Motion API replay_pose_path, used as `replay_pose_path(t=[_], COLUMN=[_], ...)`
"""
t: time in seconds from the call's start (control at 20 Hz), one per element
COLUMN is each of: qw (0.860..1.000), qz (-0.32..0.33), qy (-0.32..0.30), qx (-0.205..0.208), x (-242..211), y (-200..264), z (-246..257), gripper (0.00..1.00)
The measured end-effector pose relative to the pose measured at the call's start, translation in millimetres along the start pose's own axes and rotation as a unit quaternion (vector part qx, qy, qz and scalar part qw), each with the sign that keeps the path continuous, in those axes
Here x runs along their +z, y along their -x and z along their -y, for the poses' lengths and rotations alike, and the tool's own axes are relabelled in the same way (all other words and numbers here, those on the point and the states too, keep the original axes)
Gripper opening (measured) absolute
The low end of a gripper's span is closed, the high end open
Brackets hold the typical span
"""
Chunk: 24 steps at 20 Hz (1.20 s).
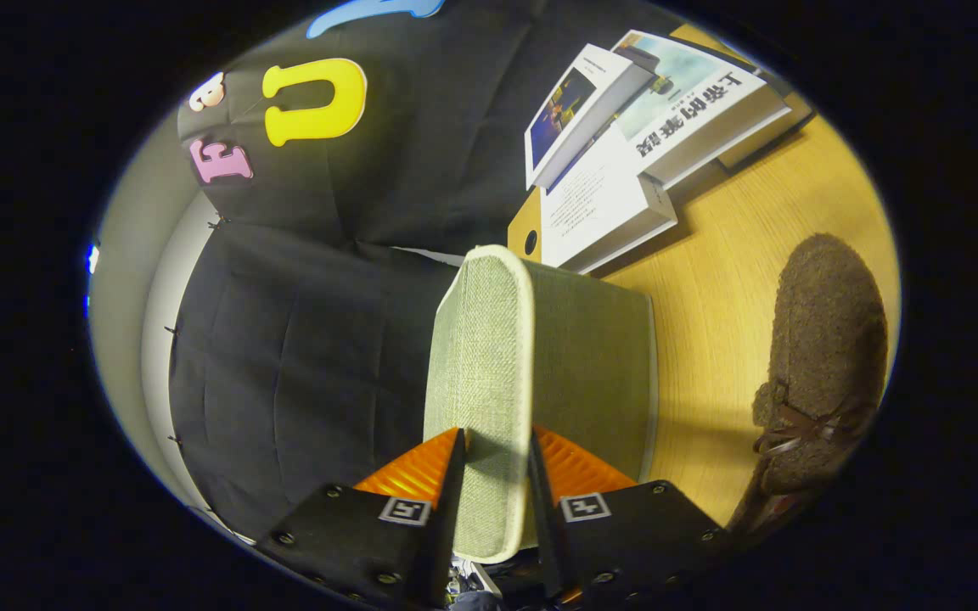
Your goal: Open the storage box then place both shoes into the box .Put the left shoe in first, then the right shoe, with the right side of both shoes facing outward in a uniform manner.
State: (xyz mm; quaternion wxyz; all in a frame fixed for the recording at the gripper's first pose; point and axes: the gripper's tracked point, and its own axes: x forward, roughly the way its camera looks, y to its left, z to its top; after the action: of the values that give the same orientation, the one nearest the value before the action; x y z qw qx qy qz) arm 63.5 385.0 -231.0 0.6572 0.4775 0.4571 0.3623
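My gripper is shut on the lid of the green fabric storage box, both fingers pressing on its piped rim. The lid stands on edge between the fingers and runs away from them. The box body lies just beside the lid on the wooden table. A brown fuzzy shoe with a small bow lies on the table off to the side of the box, well apart from my fingers. The inside of the box is hidden.
Three books are stacked loosely on the table beyond the box. The black cloth wall hangs close on the other side of the lid, with a pale wall strip behind it.
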Motion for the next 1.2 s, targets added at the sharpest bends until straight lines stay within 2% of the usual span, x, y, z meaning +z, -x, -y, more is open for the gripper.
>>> replay_pose_path(t=[0.1, 0.15, 0.2, 0.55, 0.8, 1.15, 1.2], qw=[1.0, 1.0, 1.0, 0.998, 0.994, 0.983, 0.981], qz=[-0.011, -0.016, -0.023, -0.056, -0.065, -0.09, -0.094], qy=[-0.013, -0.006, 0.001, 0.034, 0.077, 0.152, 0.161], qx=[0.003, 0.009, 0.011, 0.018, 0.033, 0.052, 0.054], x=[1.1, 2.5, 1.3, -3.8, 3.3, -2.5, -6.5], y=[3.7, 5.4, 7.0, 6.3, -7.0, -61.9, -74.2], z=[-8.1, -12.5, -17.1, -54.3, -108.7, -192.6, -205.7], gripper=[0.13, 0.12, 0.07, 0.08, 0.08, 0.08, 0.11])
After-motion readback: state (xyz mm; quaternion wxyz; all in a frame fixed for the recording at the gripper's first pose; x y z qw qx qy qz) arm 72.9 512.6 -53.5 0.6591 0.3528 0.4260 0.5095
